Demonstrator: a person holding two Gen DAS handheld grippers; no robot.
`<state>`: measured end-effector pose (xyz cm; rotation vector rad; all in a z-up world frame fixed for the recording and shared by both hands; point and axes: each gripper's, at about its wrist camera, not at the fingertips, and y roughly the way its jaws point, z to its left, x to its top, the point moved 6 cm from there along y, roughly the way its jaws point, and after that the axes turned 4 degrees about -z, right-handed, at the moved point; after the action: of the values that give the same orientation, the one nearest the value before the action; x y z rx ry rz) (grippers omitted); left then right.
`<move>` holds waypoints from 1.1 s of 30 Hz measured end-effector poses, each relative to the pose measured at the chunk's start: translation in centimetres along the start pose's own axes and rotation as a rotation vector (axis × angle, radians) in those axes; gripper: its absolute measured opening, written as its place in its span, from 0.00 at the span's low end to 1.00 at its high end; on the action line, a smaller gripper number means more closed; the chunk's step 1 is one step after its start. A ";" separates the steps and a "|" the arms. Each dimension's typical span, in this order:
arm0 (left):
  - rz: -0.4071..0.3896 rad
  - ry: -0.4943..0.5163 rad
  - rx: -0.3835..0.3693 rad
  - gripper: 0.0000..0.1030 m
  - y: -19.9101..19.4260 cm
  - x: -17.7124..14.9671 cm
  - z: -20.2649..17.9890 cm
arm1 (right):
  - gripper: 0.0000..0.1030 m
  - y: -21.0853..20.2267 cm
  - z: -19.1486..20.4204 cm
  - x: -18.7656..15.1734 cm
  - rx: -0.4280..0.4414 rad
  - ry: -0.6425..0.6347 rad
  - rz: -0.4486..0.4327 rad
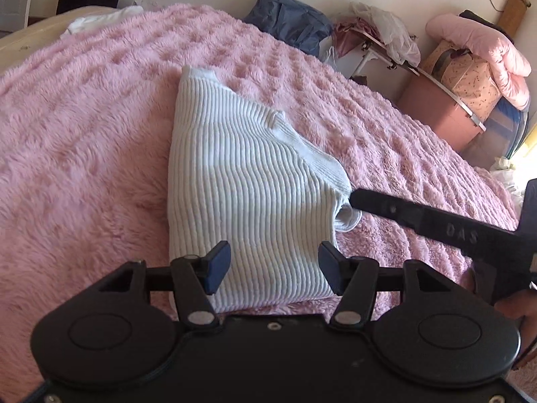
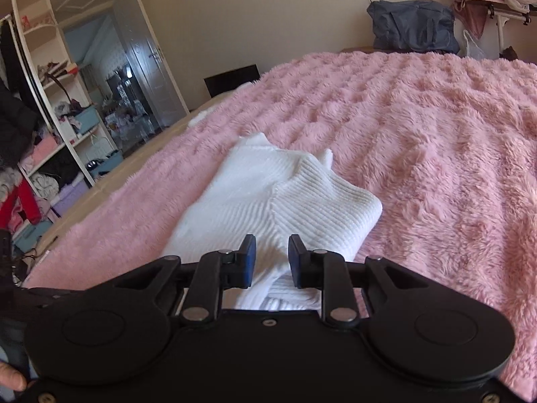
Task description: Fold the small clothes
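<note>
Item: white ribbed knit sweater [image 1: 241,181], small, lying on the pink fluffy blanket [image 1: 84,141] that covers the bed. It sits partly folded: one side is turned over onto the body, and a ribbed cuffed end [image 1: 347,216] sticks out at the right edge.

Item: my left gripper [image 1: 273,263]. Fingers spread wide, nothing between the blue pads [image 1: 218,262]. I keep it poised over the near edge of the sweater, straddling the width of the fold, so I judge it is placed ready to pin or take that hem. Whether the pads touch the knit I cannot tell.

Item: my right gripper [image 2: 272,258]. Jaws drawn narrow with a bunch of the white knit between them. From the left wrist view its black finger [image 1: 402,210] reaches in from the right with its tip at the cuffed end. I take it as gripping that cuff, though the pads show a small gap and I cannot be certain the pinch is firm. Held low and near the blanket, likely so the sleeve can be drawn across the body without dragging the rest.

Item: surroundings. Blue bag [image 2: 412,27] beyond the far edge of the bed; open wardrobe shelves [image 2: 50,107] at left.

Status, by my judgement: fold under way, sleeve not yet laid in.
</note>
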<state>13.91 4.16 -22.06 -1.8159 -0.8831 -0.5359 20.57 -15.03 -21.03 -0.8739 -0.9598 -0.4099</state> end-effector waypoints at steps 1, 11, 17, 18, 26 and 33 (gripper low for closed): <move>-0.007 0.015 0.020 0.59 -0.6 0.0 0.2 | 0.22 -0.7 0.7 -0.7 0.007 -0.021 0.013; 0.061 0.025 0.051 0.59 0.7 -2.2 1.3 | 0.12 0.4 1.5 -5.3 0.003 -0.036 0.135; 0.036 0.017 0.014 0.59 0.2 -1.2 -0.1 | 0.09 -1.3 0.5 -3.6 -0.059 -0.014 0.073; 0.035 0.024 0.011 0.60 0.3 -1.2 -0.3 | 0.09 -1.5 0.1 -3.4 -0.057 0.006 0.077; 0.090 0.034 0.041 0.60 2.4 -2.6 0.8 | 0.09 1.3 -1.1 -7.0 -0.081 0.024 0.166; 0.026 0.060 0.068 0.60 -2.1 -0.2 -0.8 | 0.23 -1.4 -0.6 -5.1 -0.064 0.064 0.105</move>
<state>12.16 3.90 -20.62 -1.7393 -0.8265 -0.5348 17.26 -16.62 -24.86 -0.9596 -0.8423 -0.3780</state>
